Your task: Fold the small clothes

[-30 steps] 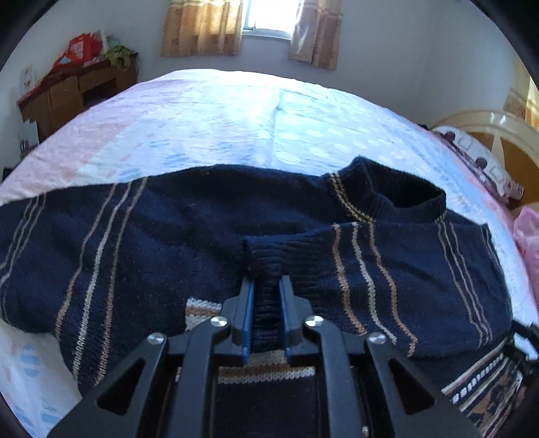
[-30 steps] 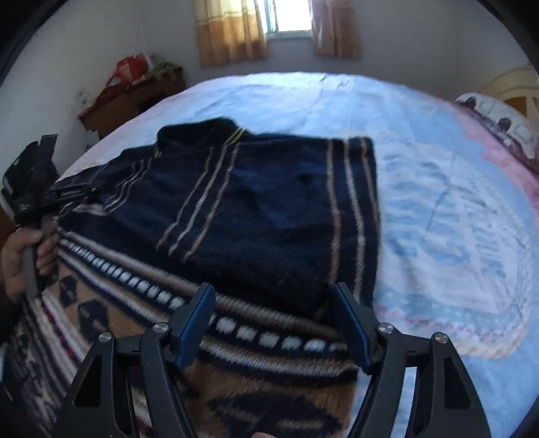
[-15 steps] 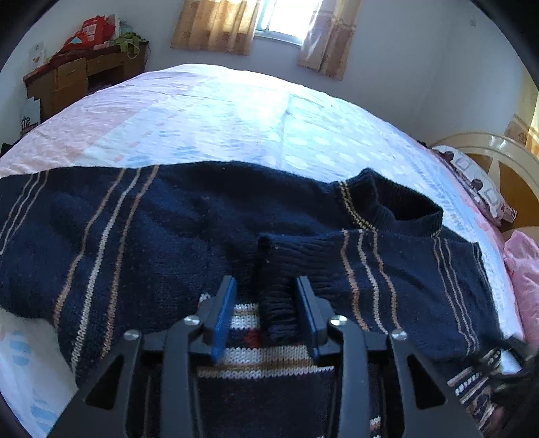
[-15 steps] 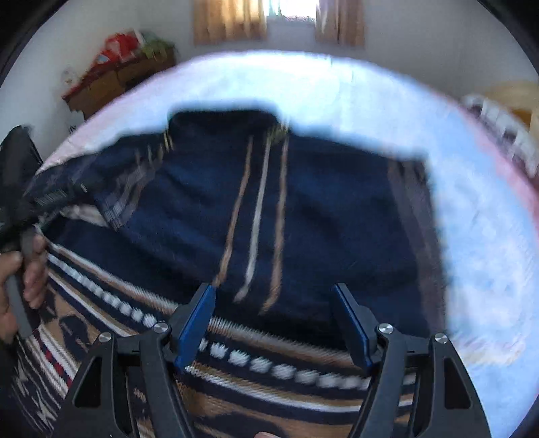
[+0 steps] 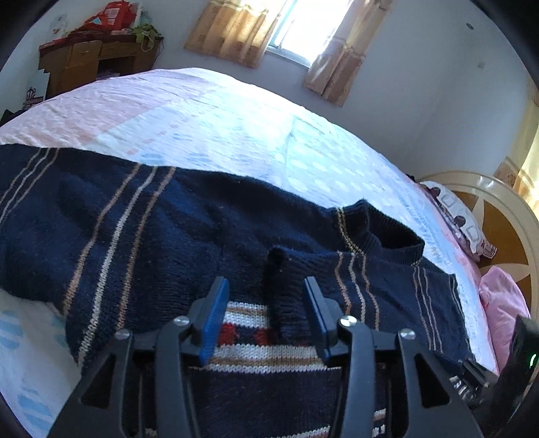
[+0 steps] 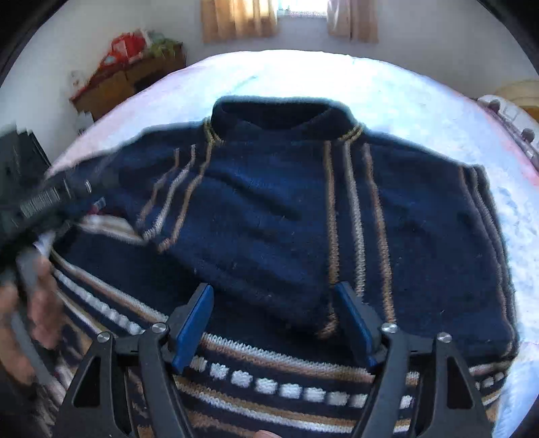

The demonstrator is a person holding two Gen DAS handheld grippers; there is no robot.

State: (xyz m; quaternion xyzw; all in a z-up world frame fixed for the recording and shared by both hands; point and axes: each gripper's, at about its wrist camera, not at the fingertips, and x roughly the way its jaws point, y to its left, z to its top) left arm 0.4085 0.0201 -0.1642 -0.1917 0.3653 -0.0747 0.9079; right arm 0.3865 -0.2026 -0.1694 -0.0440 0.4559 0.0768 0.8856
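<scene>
A navy knitted sweater (image 5: 141,236) (image 6: 279,209) with tan and white stripes lies flat on the bed, both sleeves folded across its chest. My left gripper (image 5: 266,296) hovers over the ribbed sleeve cuff (image 5: 279,289); its jaws are opening and the cuff lies between them, not pressed by the pads. My right gripper (image 6: 274,306) stands open over the lower middle of the sweater, just above the patterned hem band (image 6: 289,387), with nothing pinched. The left gripper body and a hand (image 6: 37,289) show blurred at the left edge of the right wrist view.
The bed has a pale pink and blue quilt (image 5: 209,128). A wooden desk (image 5: 87,64) with red bags stands by the far wall, under a curtained window (image 5: 303,30). A pillow (image 5: 461,225) and a pink cloth (image 5: 502,303) lie near the headboard on the right.
My left gripper let go of the sleeve cuff, its jaws spreading apart; the cuff now rests on the sweater. My right gripper swept sideways from the sweater's right edge to its middle.
</scene>
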